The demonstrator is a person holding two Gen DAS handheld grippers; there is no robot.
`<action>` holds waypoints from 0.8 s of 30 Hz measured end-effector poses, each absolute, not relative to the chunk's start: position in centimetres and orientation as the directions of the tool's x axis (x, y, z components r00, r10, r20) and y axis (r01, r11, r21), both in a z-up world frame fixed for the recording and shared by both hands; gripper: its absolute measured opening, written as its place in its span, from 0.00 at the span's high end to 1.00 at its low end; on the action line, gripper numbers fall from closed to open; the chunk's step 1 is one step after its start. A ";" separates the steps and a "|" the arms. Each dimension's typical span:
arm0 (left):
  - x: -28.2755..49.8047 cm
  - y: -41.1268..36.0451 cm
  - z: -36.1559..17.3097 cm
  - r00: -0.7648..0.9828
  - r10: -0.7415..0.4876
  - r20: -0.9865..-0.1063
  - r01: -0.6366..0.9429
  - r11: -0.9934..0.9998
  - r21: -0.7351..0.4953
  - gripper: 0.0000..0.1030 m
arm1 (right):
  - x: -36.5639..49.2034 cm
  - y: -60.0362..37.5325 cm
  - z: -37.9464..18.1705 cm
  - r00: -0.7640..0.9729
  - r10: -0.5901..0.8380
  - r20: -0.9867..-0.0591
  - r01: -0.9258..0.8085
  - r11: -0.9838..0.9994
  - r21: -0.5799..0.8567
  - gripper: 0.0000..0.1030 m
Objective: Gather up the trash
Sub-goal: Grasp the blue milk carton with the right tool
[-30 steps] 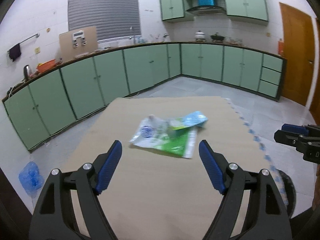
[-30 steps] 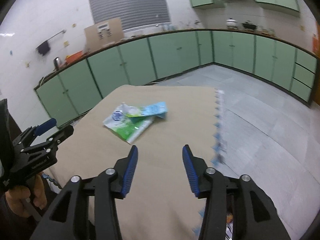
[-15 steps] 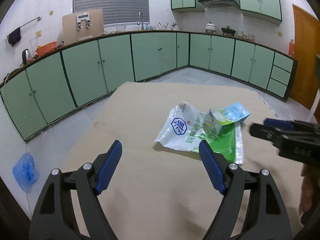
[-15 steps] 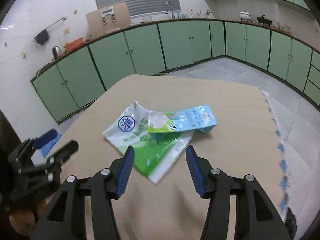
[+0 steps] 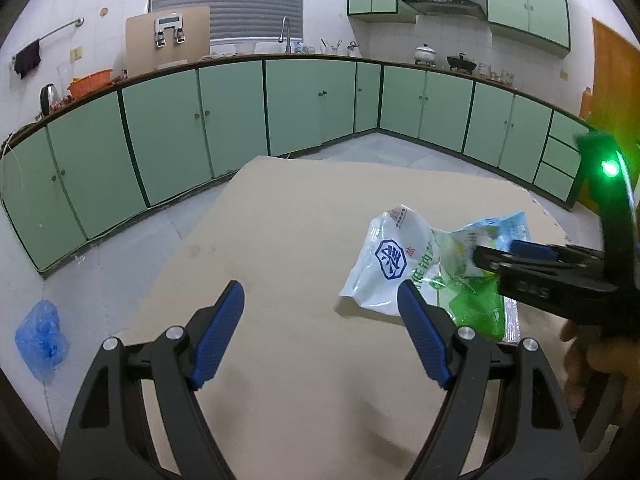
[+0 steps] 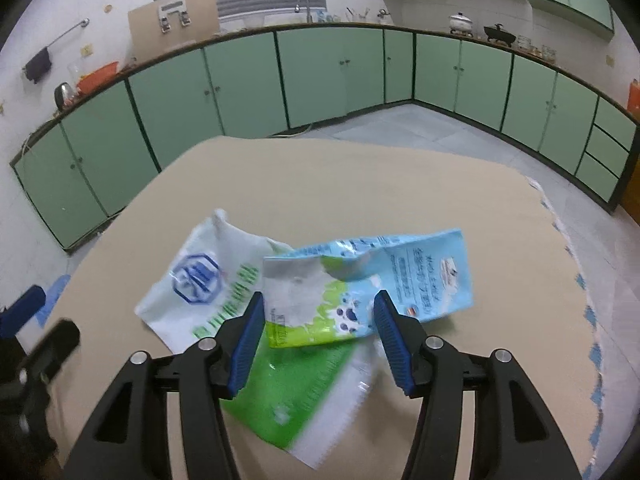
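nothing collected yet: our right gripper (image 6: 318, 318), jaws apart, straddles the crumpled blue-green milk carton (image 6: 372, 280) mid-table; our left gripper (image 5: 322, 320) gapes empty.

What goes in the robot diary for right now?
right gripper: open, around blue carton | left gripper: open, empty | white-green bag: on table

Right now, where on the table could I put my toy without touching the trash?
Bare tan table lies left of the white-and-green bag, in front of the left claw, and behind the bags toward the cabinets. It's crowded where the blue carton overlaps that bag, under the right claw.
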State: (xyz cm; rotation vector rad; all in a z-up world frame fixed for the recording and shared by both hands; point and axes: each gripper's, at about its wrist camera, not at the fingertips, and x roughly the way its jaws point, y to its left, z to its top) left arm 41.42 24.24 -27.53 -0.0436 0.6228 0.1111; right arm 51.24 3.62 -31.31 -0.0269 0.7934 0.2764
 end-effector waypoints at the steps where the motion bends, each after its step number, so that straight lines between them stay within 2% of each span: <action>1: 41.4 24.2 -27.5 0.808 0.088 -0.582 -0.116 0.993 -0.010 0.26 | 51.0 2.6 -31.3 0.669 0.223 -0.709 -0.240 0.968 0.078 0.47; 6: 41.2 23.9 -27.3 0.816 0.074 -0.574 -0.102 0.995 -0.017 0.26 | 50.3 -2.9 -31.3 0.665 0.162 -0.729 -0.135 0.986 0.096 0.45; 10: 40.9 23.3 -27.1 0.821 0.068 -0.567 -0.092 0.996 -0.014 0.26 | 49.3 -4.9 -30.9 0.653 0.195 -0.732 -0.116 0.981 0.158 0.42; 12: 40.9 23.0 -27.1 0.822 0.065 -0.566 -0.087 0.996 -0.011 0.26 | 48.5 -5.0 -30.5 0.662 0.189 -0.725 -0.119 0.982 0.147 0.41; 15: 40.9 22.7 -27.2 0.823 0.061 -0.565 -0.084 0.996 -0.014 0.26 | 48.3 -4.1 -30.1 0.676 0.186 -0.713 -0.117 0.983 0.145 0.32; 24: 40.5 22.5 -27.3 0.827 0.058 -0.560 -0.083 0.996 -0.020 0.26 | 51.8 -0.5 -31.5 0.704 0.069 -0.707 -0.014 0.996 0.084 0.31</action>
